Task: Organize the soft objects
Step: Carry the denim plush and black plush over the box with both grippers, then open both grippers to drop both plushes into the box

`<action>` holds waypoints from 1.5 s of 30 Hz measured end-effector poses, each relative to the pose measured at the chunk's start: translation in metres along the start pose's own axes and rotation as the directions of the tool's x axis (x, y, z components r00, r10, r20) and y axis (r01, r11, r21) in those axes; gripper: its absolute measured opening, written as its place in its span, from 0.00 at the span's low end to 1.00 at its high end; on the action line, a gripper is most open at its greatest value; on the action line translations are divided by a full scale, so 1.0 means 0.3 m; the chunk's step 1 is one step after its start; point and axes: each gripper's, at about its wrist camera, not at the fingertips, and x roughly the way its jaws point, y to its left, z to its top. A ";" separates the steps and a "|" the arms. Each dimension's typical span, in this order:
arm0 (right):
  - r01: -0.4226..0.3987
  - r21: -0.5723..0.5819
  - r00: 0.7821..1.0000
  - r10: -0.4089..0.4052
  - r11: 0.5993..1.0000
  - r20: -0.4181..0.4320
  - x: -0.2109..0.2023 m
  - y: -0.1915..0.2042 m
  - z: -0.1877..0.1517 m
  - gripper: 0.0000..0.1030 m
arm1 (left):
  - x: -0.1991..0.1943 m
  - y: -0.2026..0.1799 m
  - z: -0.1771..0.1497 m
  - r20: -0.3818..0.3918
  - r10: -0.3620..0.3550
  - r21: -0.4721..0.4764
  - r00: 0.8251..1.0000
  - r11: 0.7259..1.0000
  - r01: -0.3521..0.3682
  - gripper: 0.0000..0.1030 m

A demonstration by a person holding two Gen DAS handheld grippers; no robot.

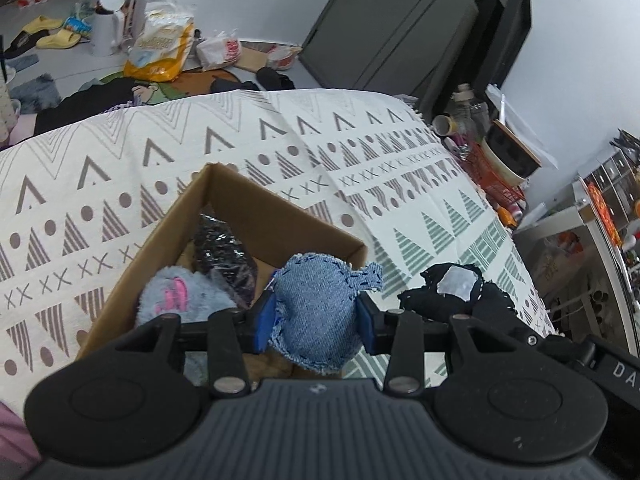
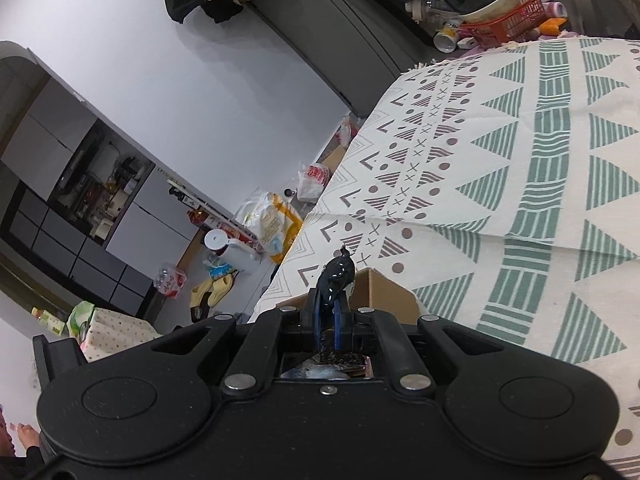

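In the left wrist view my left gripper (image 1: 316, 316) is shut on a blue denim pouch (image 1: 316, 304) and holds it over the near right corner of a cardboard box (image 1: 240, 196). In the box lie a fluffy light-blue and pink item (image 1: 180, 290) and a dark shiny bag (image 1: 224, 252). A black fabric pouch with a white patch (image 1: 452, 292) hangs just right of the box, held by the right gripper, whose black body (image 1: 580, 356) shows at the lower right. In the right wrist view my right gripper (image 2: 328, 312) is shut on that black pouch (image 2: 336, 274), above the box (image 2: 380, 292).
The box stands on a bed with a patterned cream cover (image 1: 120, 160) (image 2: 520, 160). A red basket with a bowl and bottles (image 1: 496, 160) sits past the bed's far right edge. Bags, slippers and a white kettle (image 1: 106, 20) lie on the floor beyond.
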 end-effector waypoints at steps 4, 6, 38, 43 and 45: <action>-0.005 -0.005 1.000 0.005 1.000 -0.012 0.020 0.016 -0.002 0.07 | 0.017 0.026 0.011 -0.027 0.017 -0.037 0.999 0.999 -0.018 0.51; -0.009 -0.008 1.000 0.009 1.000 -0.019 0.027 0.025 -0.006 0.07 | 0.018 0.042 0.018 -0.030 0.031 -0.061 0.999 0.998 -0.033 0.53; 0.033 0.014 0.995 -0.032 0.999 -0.093 -0.057 0.015 -0.088 0.23 | -0.037 0.057 0.028 -0.007 0.118 -0.082 0.993 0.990 -0.118 0.53; 0.048 0.025 0.996 -0.046 0.999 -0.079 -0.113 0.000 -0.086 0.31 | -0.087 0.025 0.003 -0.016 0.110 -0.027 0.994 0.994 -0.110 0.62; 0.056 0.028 0.996 -0.054 0.998 -0.073 -0.139 -0.002 -0.087 0.35 | -0.115 0.006 -0.008 0.001 0.116 0.002 0.993 0.993 -0.116 0.74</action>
